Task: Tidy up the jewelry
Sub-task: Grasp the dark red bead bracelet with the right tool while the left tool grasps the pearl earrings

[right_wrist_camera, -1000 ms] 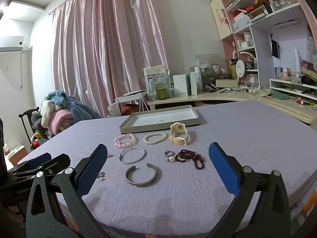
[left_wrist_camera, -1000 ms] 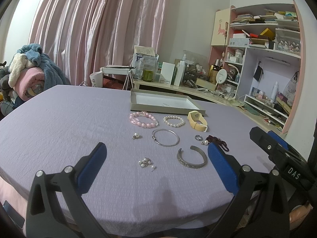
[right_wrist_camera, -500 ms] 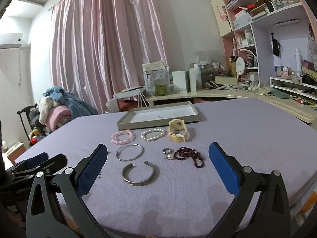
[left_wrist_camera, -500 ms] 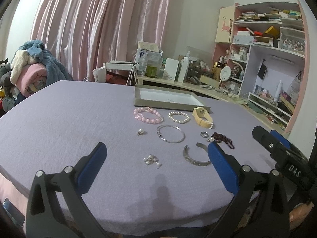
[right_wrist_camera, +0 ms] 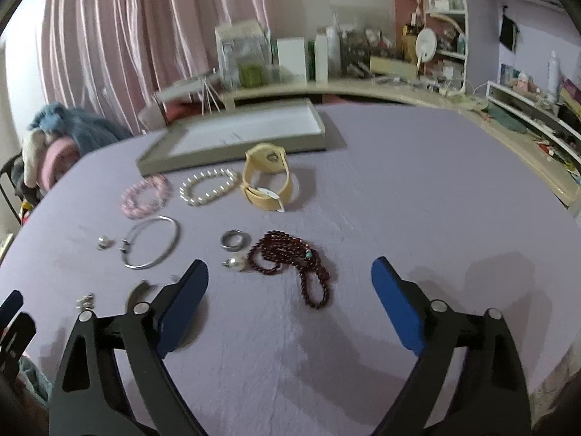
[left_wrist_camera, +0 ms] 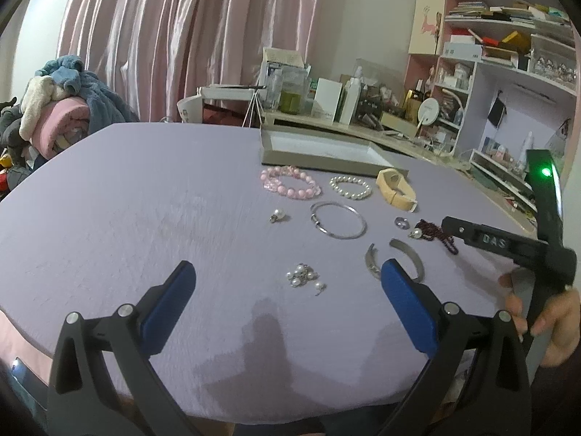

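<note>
Dark red bead strand (right_wrist_camera: 290,261) lies loose on the purple tablecloth (right_wrist_camera: 417,200), well short of the grey tray (right_wrist_camera: 232,134), just beside a pearl pendant (right_wrist_camera: 234,263) and silver ring (right_wrist_camera: 235,238). Right gripper (right_wrist_camera: 288,296) hangs over it, jaws closing, nothing pinched between them yet. Left gripper (left_wrist_camera: 287,296) stands apart, empty, near the pearl earring cluster (left_wrist_camera: 304,276). The strand probably handles light, limp and slippery, likely to dangle and tangle; best pinched at the bunched middle. Cream watch (right_wrist_camera: 267,178) nearer the tray looks stiffer. Only readable writing: "DAS" on the right gripper's body in left view
</note>
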Demonstrator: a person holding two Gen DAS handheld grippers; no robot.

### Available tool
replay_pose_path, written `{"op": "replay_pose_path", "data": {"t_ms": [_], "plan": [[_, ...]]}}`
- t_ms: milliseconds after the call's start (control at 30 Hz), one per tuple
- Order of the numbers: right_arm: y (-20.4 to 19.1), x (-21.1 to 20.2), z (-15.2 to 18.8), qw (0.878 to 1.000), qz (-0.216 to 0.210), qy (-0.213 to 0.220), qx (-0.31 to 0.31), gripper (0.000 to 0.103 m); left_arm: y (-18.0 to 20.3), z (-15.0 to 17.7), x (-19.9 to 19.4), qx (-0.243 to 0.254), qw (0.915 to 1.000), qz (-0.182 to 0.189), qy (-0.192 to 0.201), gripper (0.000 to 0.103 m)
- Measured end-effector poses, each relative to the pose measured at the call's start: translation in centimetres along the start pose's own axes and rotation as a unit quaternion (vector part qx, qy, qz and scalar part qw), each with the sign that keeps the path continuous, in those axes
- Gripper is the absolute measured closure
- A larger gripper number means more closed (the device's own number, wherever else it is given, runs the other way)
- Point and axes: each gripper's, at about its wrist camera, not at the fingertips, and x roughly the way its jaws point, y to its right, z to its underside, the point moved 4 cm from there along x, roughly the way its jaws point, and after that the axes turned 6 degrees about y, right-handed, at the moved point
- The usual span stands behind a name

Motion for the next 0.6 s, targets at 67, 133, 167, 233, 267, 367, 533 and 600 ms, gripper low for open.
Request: {"op": "replay_pose_path", "data": {"t_ms": [67,133,167,233,267,367,533,600], "plan": [[0.3,1.1,-0.1,1.0,0.004,-0.021,-0.003,0.017,-0.2,-0.1,0.4,-0.002,1.0,0.0,-0.007,0.002],[0.4,2.2,0.1,0.999,0.013,-0.047,-0.009,0.021,-0.3,-0.1,0.9,-0.002,0.9999,0.001,-0.015,0.002],[0.5,2.6,0.0,0.998,0.016,-0.055,-0.01,0.024,-0.4,-0.1,1.2,-0.001,0.9997,0.004,-0.022,0.002],[0.7,3.3,0.1,0.997,0.02,-0.071,-0.015,0.03,-0.4,-0.2,1.8,0.001,0.9995,0.007,-0.03,0.002],[0.6,3.4,0.1,0.997,0.025,-0.071,-0.023,0.032,-0.4,-0.2,2.0,0.003,0.9994,0.007,-0.033,0.002],[0.4,3.9,-0.3,0.997,0.02,-0.073,-0.03,0.039,-0.4,-0.3,2.5,0.012,0.999,0.001,-0.042,0.002],[-0.4,4.1,-0.7,0.997,-0.003,-0.068,-0.039,0.085,-0.3,-0.4,3.2,0.02,0.9983,-0.001,-0.054,0.002],[-0.3,4.0,-0.7,0.997,-0.011,-0.068,-0.029,0.09,-0.1,-0.3,3.4,0.022,0.9979,0.006,-0.061,0.005]]}}
